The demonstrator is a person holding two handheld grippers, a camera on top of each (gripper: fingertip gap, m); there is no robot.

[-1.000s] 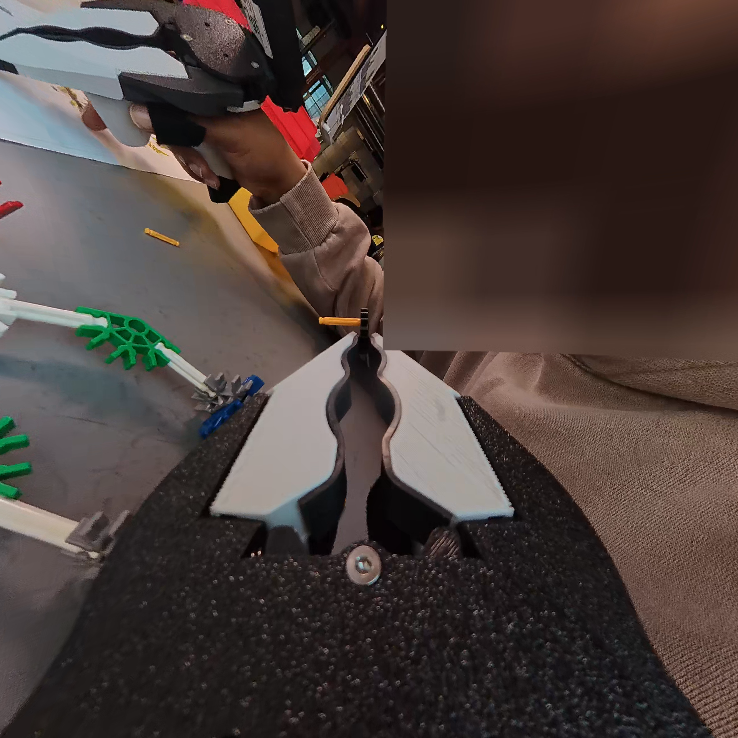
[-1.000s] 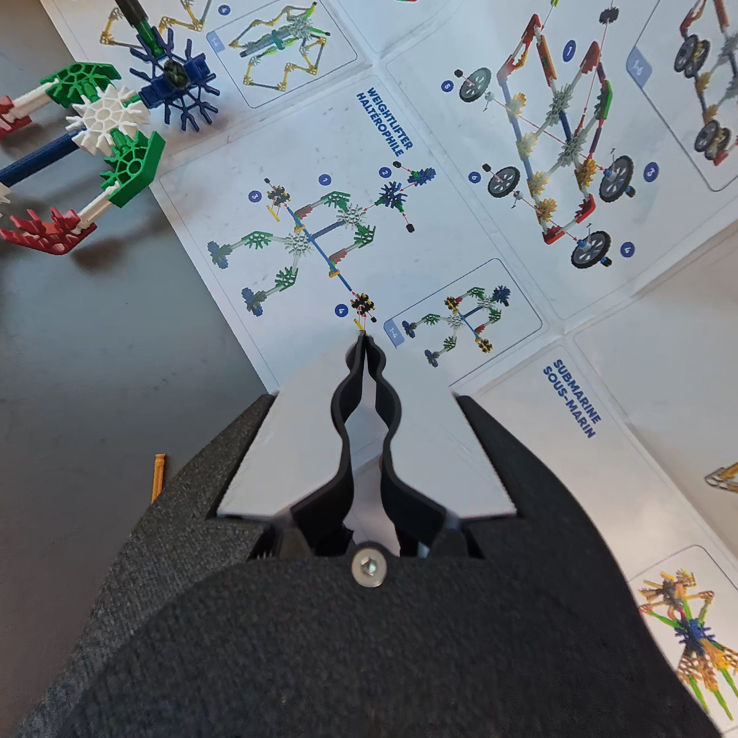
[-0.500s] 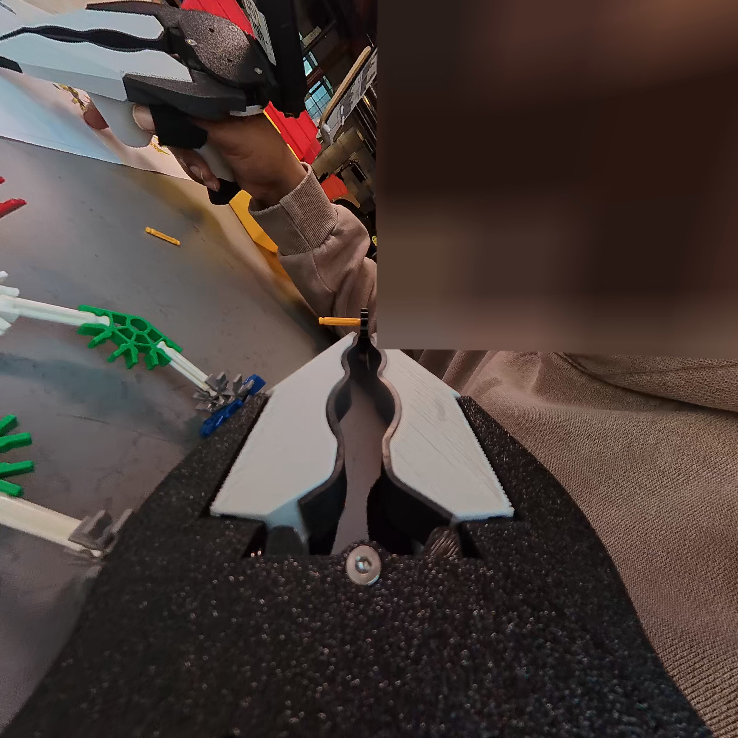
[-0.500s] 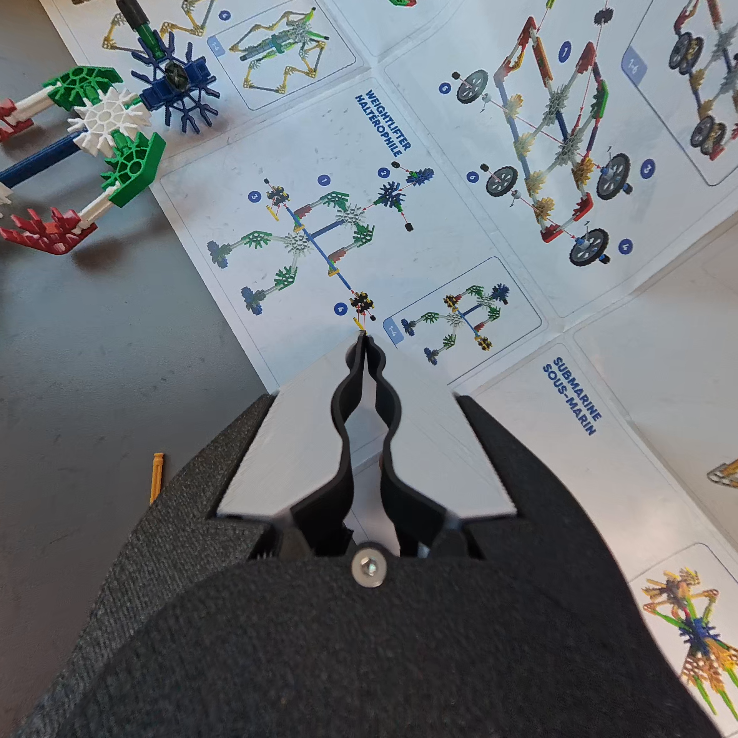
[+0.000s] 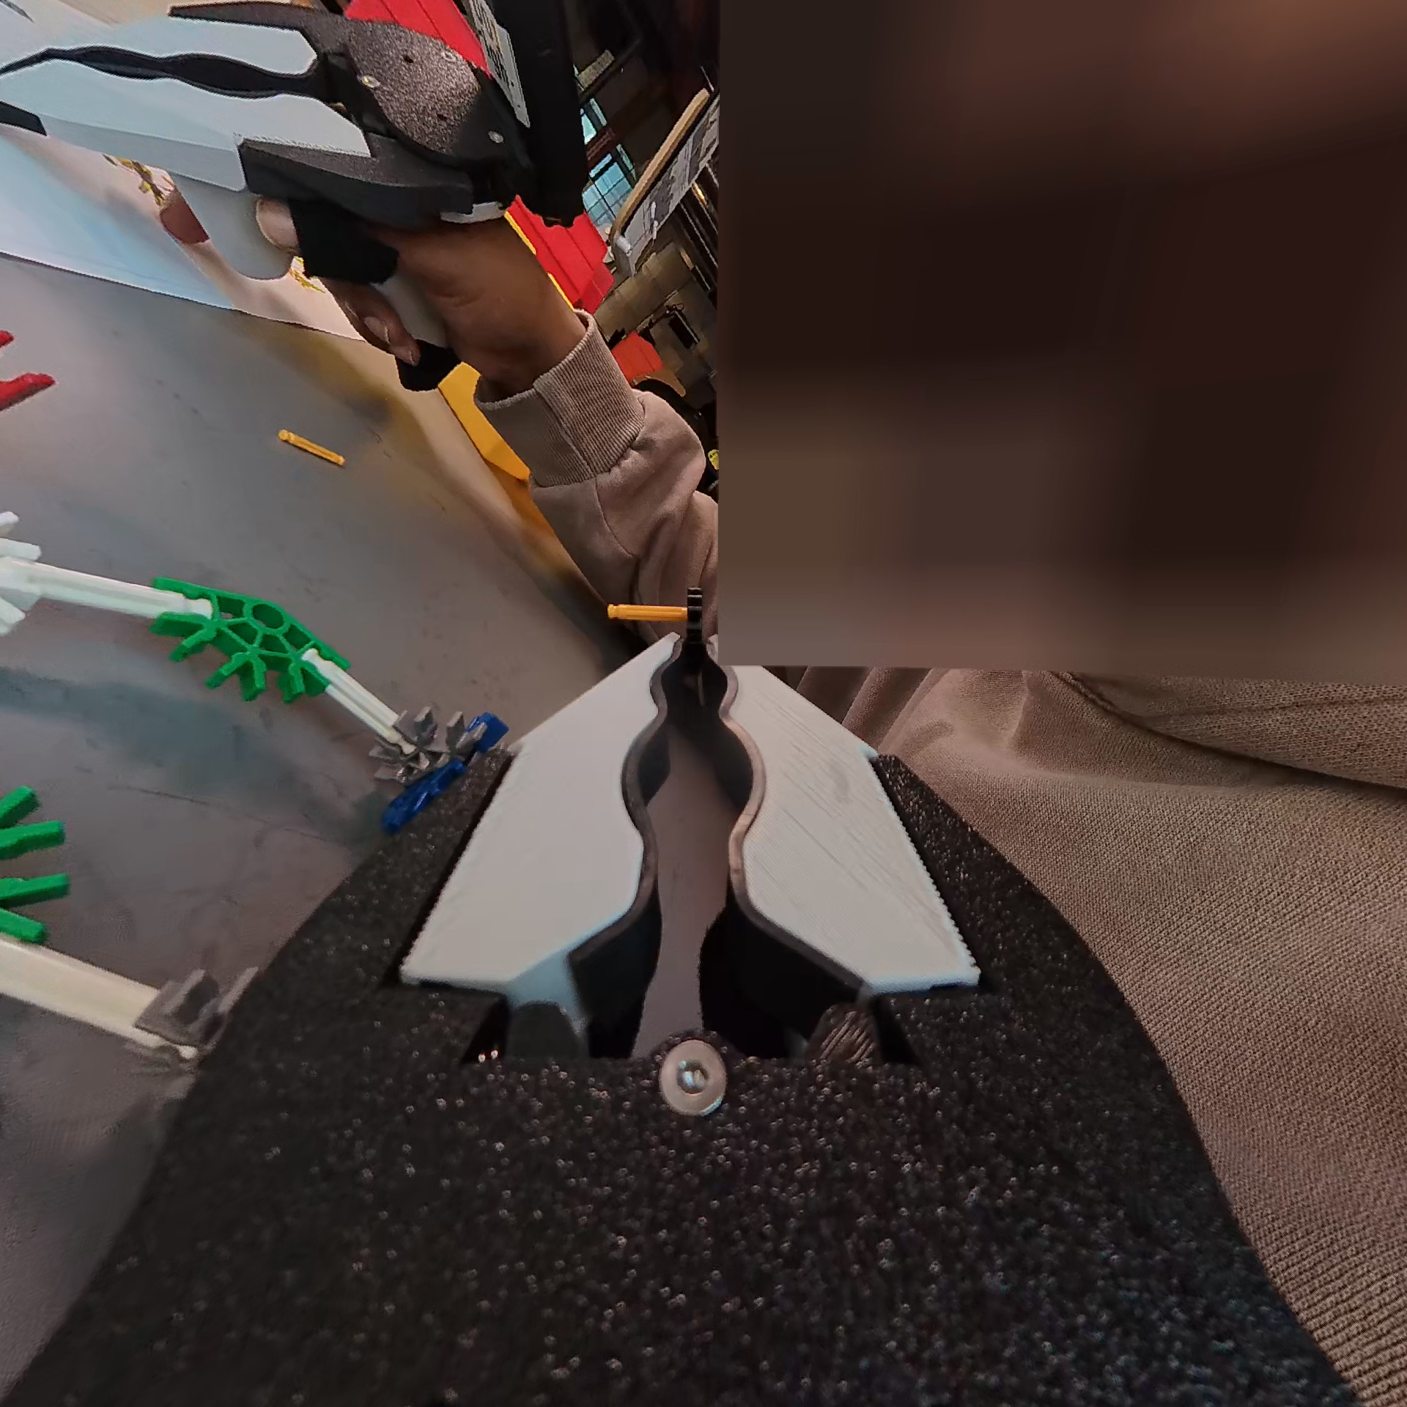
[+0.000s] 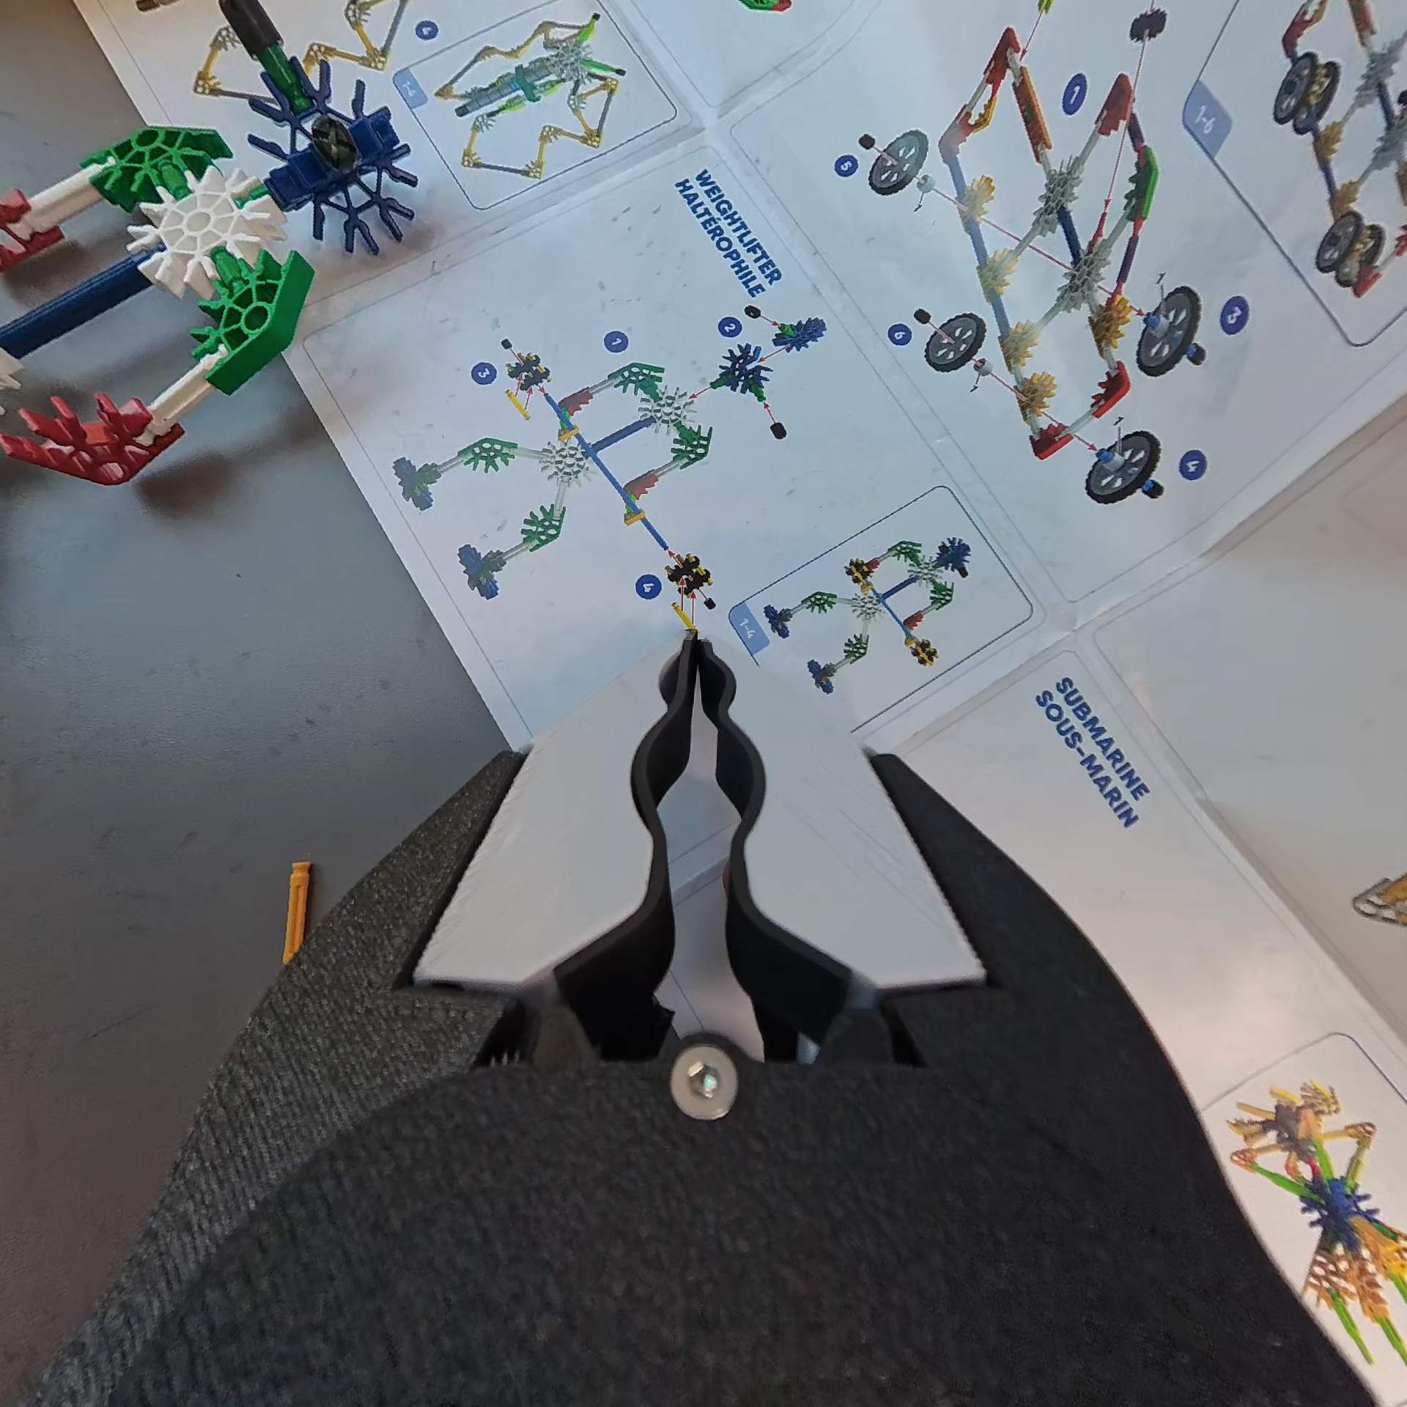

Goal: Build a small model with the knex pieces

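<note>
My left gripper [image 5: 694,647] is shut on a small black connector [image 5: 693,609] at its tips. A short yellow rod [image 5: 646,611] sticks out of the connector to the left. The gripper is held above the dark table's near edge, next to a person's beige sleeve [image 5: 609,472]. My right gripper [image 6: 694,643] is shut with nothing visible between its tips. It hovers over a printed instruction sheet [image 6: 837,266], above a drawing of a figure model. Its body [image 5: 411,99], held by a hand, shows at the top left of the left wrist view.
A partly built rod-and-connector model lies on the dark table: white snowflake hub [image 6: 202,228], blue hub [image 6: 335,156], green connectors [image 6: 255,320], red connector [image 6: 84,441]. Its green connector [image 5: 251,639] and grey-blue end [image 5: 434,750] lie left of my left gripper. A loose yellow rod [image 6: 297,910] lies nearby.
Almost nothing. Both grippers stay shut and nearly still; the right gripper drifts very slightly over the sheet.
</note>
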